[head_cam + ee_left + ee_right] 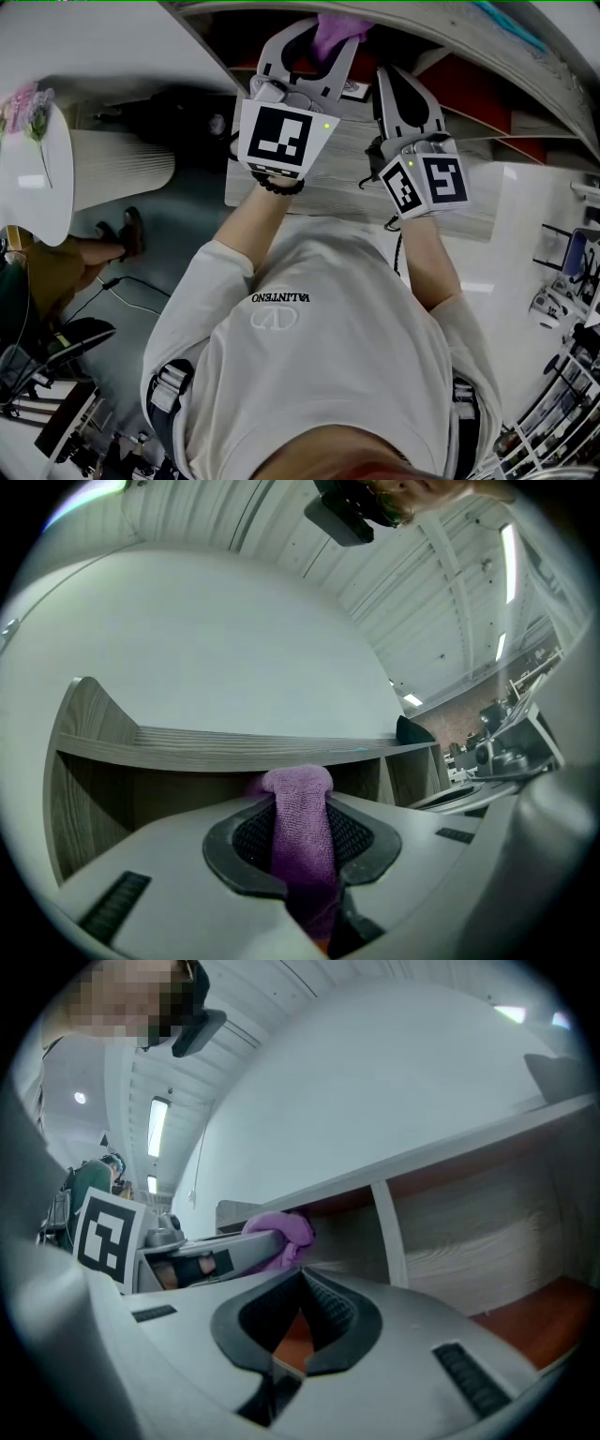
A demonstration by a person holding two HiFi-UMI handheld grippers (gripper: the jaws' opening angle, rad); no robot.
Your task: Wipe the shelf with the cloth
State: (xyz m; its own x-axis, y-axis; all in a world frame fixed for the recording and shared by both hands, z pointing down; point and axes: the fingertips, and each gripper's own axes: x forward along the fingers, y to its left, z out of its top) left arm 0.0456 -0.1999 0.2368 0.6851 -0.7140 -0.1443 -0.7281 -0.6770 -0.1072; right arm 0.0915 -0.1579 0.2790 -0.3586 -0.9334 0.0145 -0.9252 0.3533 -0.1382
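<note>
Pinching a fuzzy purple cloth [296, 782], left tool [300, 810] faces the shelf [234, 739]; right tool [302, 1281] closed, empty

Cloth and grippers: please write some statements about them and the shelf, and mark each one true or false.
1. The left gripper is shut on the purple cloth. True.
2. The right gripper grips the cloth too. False: its jaws are together with nothing between them, and the cloth is only in the left gripper.
3. The cloth is green. False: it is purple.
4. Both grippers point toward the wooden shelf. True.
5. The cloth lies spread flat on the shelf board. False: it is bunched between the left gripper's jaws.
</note>
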